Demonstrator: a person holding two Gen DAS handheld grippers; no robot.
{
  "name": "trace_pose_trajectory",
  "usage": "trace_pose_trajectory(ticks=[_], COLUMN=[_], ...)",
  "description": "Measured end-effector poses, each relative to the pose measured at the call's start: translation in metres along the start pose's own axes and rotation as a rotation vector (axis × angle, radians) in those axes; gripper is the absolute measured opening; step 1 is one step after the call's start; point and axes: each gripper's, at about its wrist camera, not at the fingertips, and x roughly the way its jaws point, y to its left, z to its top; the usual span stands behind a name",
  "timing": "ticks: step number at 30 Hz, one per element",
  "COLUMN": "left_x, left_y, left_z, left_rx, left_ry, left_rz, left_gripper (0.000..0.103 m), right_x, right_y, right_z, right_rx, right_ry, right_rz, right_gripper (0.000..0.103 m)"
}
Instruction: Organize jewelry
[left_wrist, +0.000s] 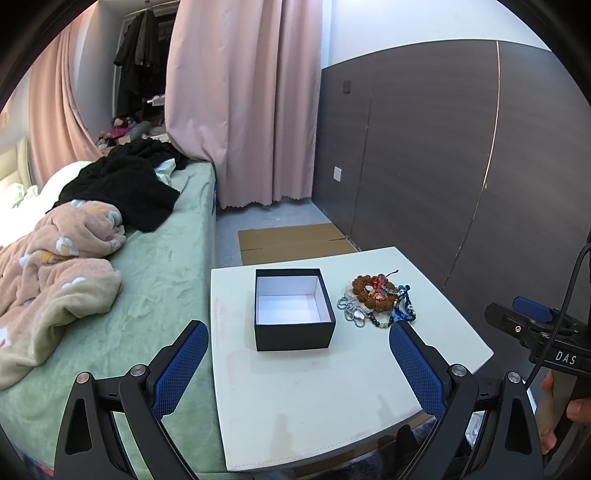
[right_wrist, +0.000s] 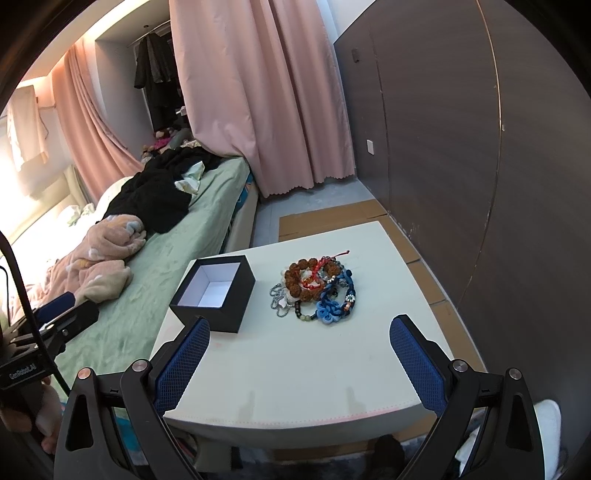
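A black box with a white inside stands open and empty on a small white table. Right of it lies a heap of jewelry: a brown bead bracelet, a silver chain, blue cords. In the right wrist view the box is left of the jewelry heap. My left gripper is open and empty, above the table's near side in front of the box. My right gripper is open and empty, short of the heap.
A bed with a green sheet, a pink blanket and black clothes runs along the table's left side. A dark wood wall is on the right, pink curtains behind. Cardboard lies on the floor beyond the table.
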Motion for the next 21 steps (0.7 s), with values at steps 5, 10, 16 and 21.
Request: trace_pose_trajectory(ticks=[5, 10, 16, 21], left_x=[0.005, 0.013, 0.023, 0.037], left_y=[-0.009, -0.012, -0.015, -0.023], left_z=[0.004, 0.011, 0.014, 0.016], left_rx=[0.001, -0.013, -0.013, -0.006], left_ry=[0.012, 0.023, 0.019, 0.039], left_rz=[-0.005, -0.018, -0.043, -0.079], left_gripper=[0.099, 0.099, 0.098, 0.09], right_x=[0.004, 0.01, 0.019, 0.029], right_y=[-0.008, -0.025, -0.044, -0.065], right_z=[0.002, 0.005, 0.005, 0.004], right_rx=[0.036, 0.126, 0.202, 0.281], right_ry=[0.008, 0.028, 0.046, 0.066], right_rz=[0.023, 0.072, 0.057, 0.046], right_gripper=[0.098, 0.098, 0.098, 0.098])
